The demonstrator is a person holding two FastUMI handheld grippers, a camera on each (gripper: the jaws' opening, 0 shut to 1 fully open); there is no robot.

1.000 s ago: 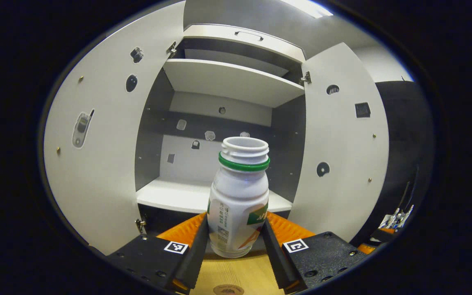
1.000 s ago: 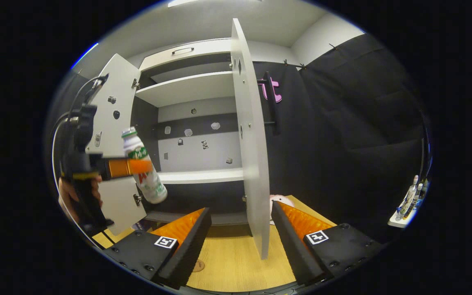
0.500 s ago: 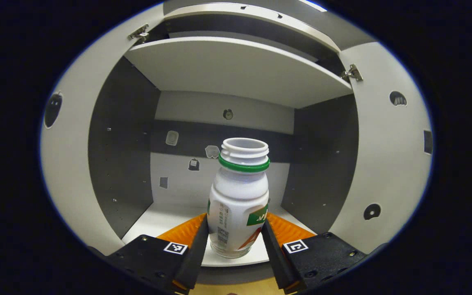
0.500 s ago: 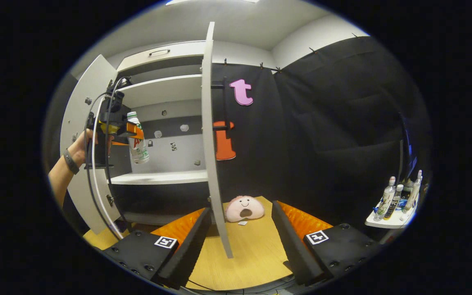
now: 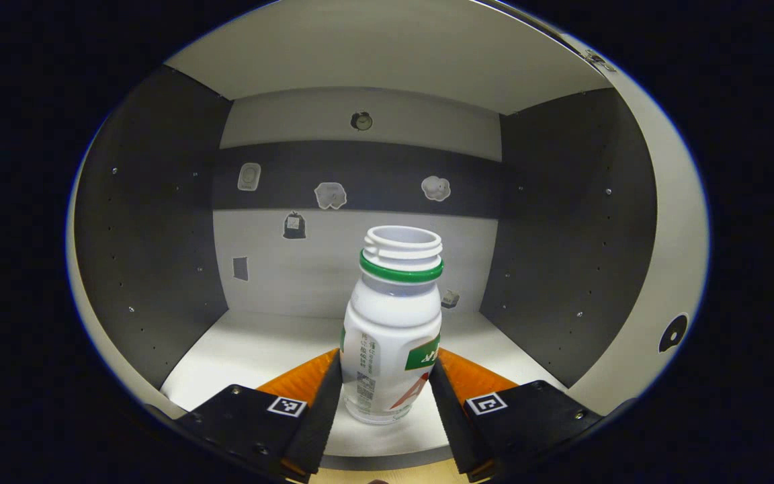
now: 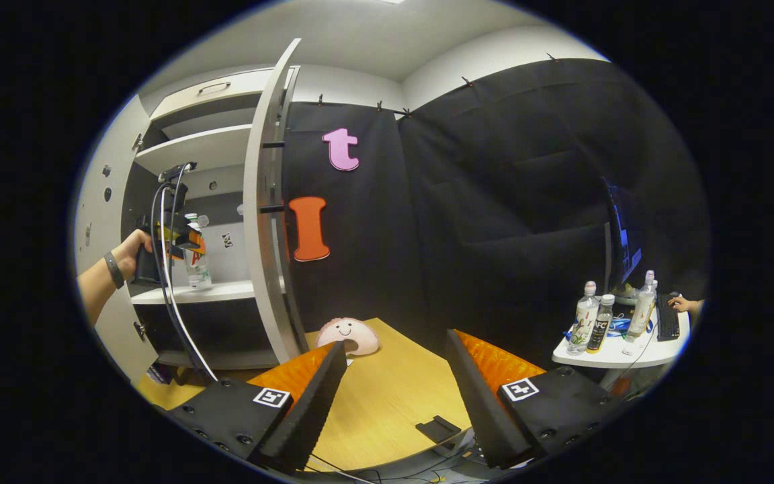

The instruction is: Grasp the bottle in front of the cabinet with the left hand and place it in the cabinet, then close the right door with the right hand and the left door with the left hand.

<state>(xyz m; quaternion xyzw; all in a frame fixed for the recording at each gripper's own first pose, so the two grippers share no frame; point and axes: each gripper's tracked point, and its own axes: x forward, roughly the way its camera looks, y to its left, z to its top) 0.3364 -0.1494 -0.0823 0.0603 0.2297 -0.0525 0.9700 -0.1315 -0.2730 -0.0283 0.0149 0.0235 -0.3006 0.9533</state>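
Observation:
A white bottle (image 5: 394,323) with a green neck ring and no cap stands upright between my left gripper's (image 5: 385,380) fingers, which press on its lower body. It is inside the cabinet, over the white shelf (image 5: 252,346), with its base at or just above the board. In the right gripper view the left gripper (image 6: 173,235) and a hand hold the bottle (image 6: 196,259) at the shelf (image 6: 229,291). The right door (image 6: 265,222) stands open, edge-on, and the left door (image 6: 95,202) is open too. My right gripper (image 6: 397,353) is open over the wooden table, right of the right door.
A pink plush toy (image 6: 348,334) lies on the wooden table (image 6: 394,396) by the right door's foot. A small black piece (image 6: 439,428) sits near the table's front edge. A white side table (image 6: 619,353) with several bottles stands at the far right. Cables hang from the left gripper.
The left gripper has carried the bottle forward from in front of the cabinet to inside it, over the shelf. The right gripper has swung right, past the right door's outer side.

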